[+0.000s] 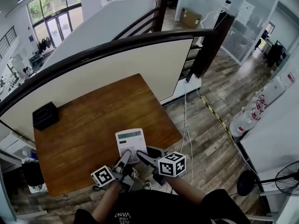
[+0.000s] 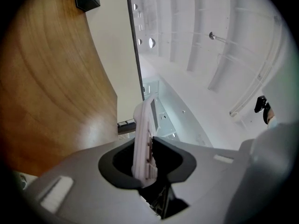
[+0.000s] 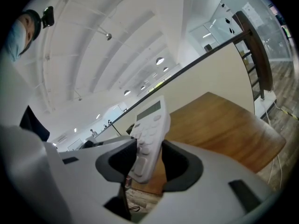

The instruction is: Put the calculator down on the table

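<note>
Left gripper [image 1: 125,157]: my left jaws are closed on the near end of the calculator [image 1: 130,143]. In the left gripper view I see it edge-on, clamped between the two pads.
Right gripper [image 1: 141,157]: my right jaws hold the same near end just beside the left pair. In the right gripper view one pad lies on the key face and the other meets the back.
Calculator: white, keys and display facing up in the head view, display end pointing away from me. It is carried in both jaws over the bench's near edge, towards its right corner.
Bench [image 1: 79,134]: brown wood, set against a cream railing panel [image 1: 140,64].
Black box [image 1: 45,115]: on the far left corner of the bench, well apart from the calculator.
</note>
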The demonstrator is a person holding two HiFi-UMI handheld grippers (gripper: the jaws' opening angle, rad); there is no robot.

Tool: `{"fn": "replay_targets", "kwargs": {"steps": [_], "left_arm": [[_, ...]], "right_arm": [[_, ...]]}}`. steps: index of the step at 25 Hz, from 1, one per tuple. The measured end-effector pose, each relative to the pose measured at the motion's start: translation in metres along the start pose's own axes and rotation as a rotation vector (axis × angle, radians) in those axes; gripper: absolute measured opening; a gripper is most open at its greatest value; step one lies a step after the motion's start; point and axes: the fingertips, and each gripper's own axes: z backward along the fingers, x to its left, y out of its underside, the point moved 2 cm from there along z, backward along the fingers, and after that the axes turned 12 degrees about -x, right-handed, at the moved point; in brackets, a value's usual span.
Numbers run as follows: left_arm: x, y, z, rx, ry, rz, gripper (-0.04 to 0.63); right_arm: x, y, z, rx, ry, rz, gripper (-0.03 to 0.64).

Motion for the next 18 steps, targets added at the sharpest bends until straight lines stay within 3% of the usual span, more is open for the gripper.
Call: {"fn": "replay_targets", "kwargs": {"steps": [18], "left_arm": [[0.035,-0.066,-0.074,-0.014,-0.002,0.001,0.078]], "right_arm": [[-0.050,-0.037,-0.085,0.015,0.012,0.002,0.167]]}}
